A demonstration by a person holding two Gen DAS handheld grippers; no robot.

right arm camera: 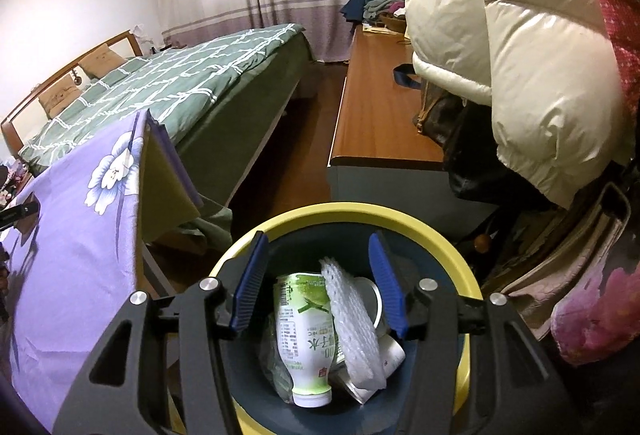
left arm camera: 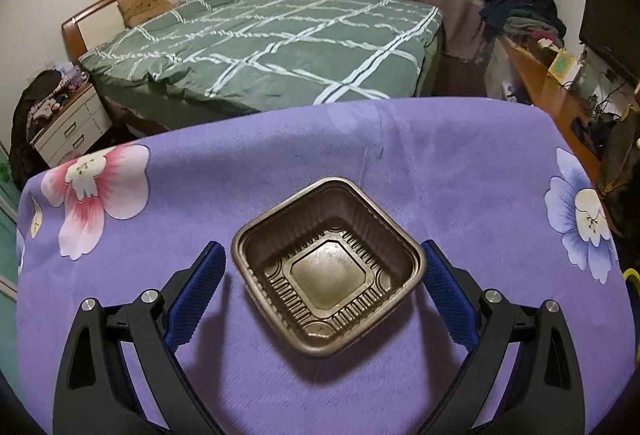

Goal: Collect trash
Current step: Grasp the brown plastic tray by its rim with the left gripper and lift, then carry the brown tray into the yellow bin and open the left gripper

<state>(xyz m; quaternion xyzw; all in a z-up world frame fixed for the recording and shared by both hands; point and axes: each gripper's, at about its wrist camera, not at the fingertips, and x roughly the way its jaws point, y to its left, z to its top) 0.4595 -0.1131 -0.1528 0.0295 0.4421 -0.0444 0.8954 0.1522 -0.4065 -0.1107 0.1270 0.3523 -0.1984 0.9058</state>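
1. Trash on the tabletop (left arm camera: 280, 139): one brown plastic food tray (left arm camera: 328, 267), empty, sitting upright on the purple floral cloth.
2. Left gripper (left arm camera: 323, 289) has its jaws spread wide, one blue pad (left arm camera: 196, 299) on each side of the tray; neither pad clearly touches the tray.
3. Right gripper (right arm camera: 318, 285) hangs above the yellow-rimmed bin (right arm camera: 360, 213), jaws apart and holding nothing.
4. Inside the bin lie a green-labelled plastic bottle (right arm camera: 306, 339), neck pointing down, a white foam net sleeve (right arm camera: 354, 323) leaning on it, and other white scraps beneath.
5. Behind the tabletop stands a bed with a green checked quilt (left arm camera: 272, 47); a cream puffer jacket (right arm camera: 512, 47) hangs beside the bin.
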